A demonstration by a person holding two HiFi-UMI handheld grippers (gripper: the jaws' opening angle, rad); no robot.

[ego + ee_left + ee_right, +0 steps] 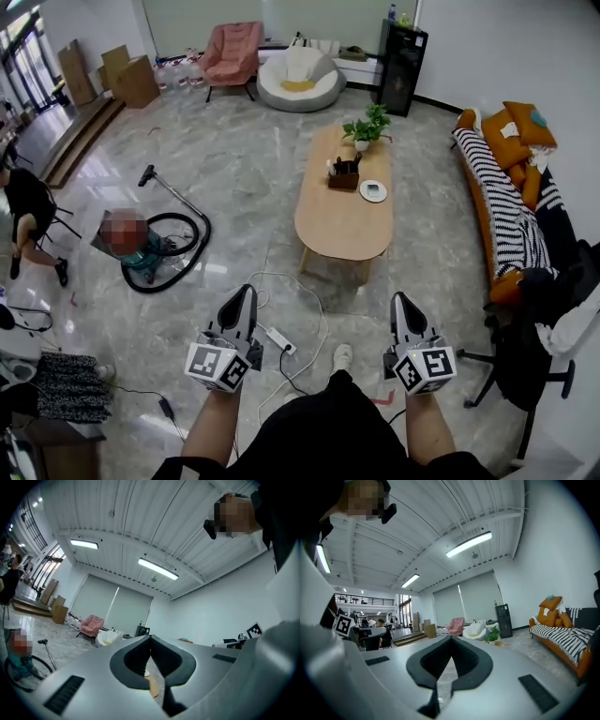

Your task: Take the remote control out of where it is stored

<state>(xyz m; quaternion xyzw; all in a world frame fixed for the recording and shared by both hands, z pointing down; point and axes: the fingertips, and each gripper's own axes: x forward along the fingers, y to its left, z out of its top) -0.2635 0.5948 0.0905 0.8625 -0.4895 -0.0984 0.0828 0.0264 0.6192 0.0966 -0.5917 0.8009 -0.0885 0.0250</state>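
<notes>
Left tool (248,291) and right tool (400,297) closed, empty; holder (344,178) well ahead on table (337,230)

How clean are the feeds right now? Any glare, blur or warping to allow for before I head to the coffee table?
Head view: sharp and evenly lit, the coffee table reads clearly, and there is window glare on the floor at left. Left gripper view: heavy fisheye bending, dark corners, ceiling light blown out. Right gripper view: same warping and dark corners, its ceiling light also overexposed.

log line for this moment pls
left hand-held gripper: shut, empty | right hand-held gripper: shut, empty | box on table: ahead, untouched
</notes>
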